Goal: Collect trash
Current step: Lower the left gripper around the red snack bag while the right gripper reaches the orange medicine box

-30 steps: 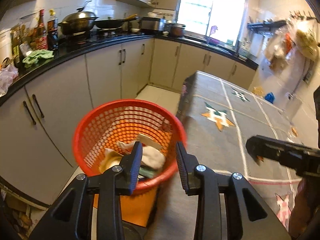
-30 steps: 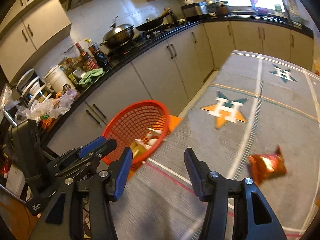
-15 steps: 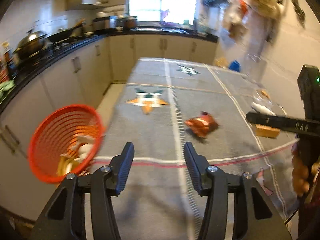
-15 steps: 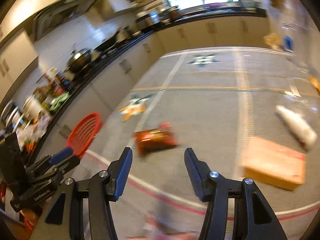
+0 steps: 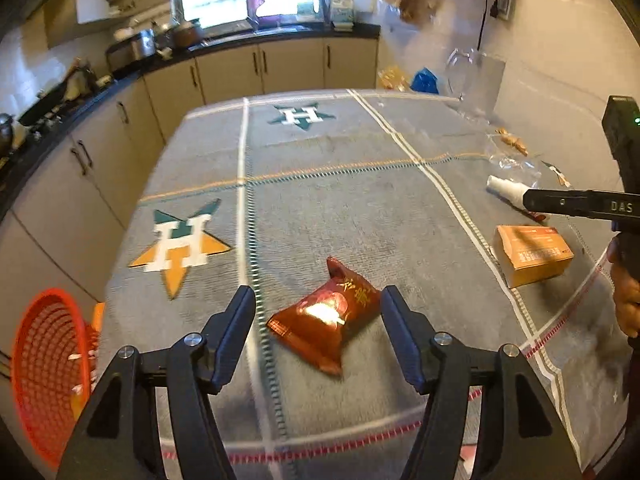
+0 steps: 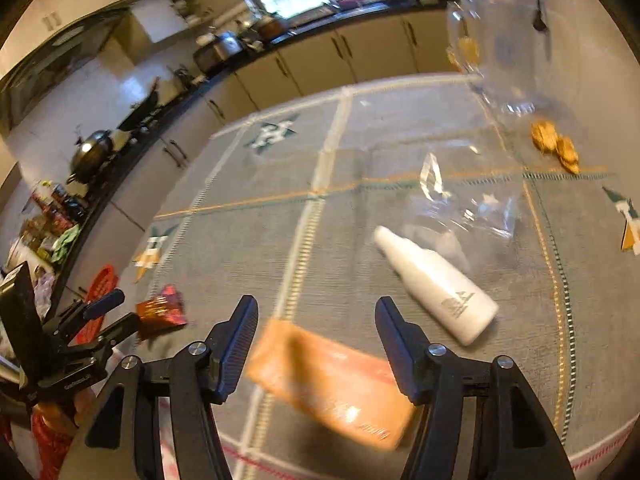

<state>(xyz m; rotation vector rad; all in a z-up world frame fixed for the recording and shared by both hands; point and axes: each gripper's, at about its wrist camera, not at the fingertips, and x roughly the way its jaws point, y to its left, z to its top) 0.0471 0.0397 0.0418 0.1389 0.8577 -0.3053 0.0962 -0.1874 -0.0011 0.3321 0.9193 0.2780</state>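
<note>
Left gripper (image 5: 318,316) hangs over the red snack packet (image 5: 326,318) on the grey tablecloth (image 5: 360,200), jaws wide, just been opening, nothing pinched; packet sits between the tips, long axis running diagonally across the gap. Right gripper (image 6: 316,322), jaws wide too and just been widening, empty, lines up on the orange box (image 6: 328,380), long axis slanting down-right. A second ago both pointed toward the red basket (image 5: 44,368), now off at left.
</note>
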